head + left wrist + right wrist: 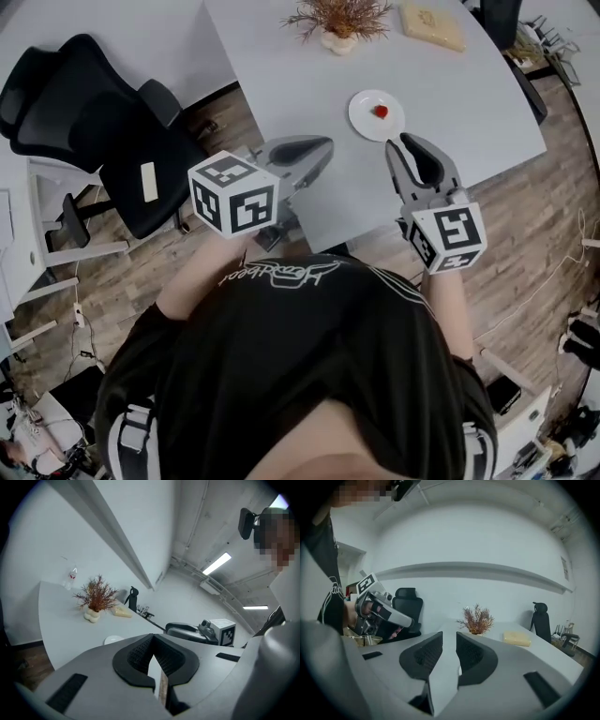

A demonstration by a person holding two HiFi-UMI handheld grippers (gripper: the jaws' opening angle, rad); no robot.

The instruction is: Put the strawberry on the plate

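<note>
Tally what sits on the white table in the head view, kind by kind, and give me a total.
Plate: 1
Strawberry: 1
Dried plant in a vase: 1
Pale yellow block: 1
Total: 4

Left gripper [326, 143] has its jaws together, right gripper [397, 142] slightly apart, empty.

dried plant [339, 21]: far edge of table [309, 112] | yellow block [432, 25]: near plant | black chair [94, 122]: left of table
</note>
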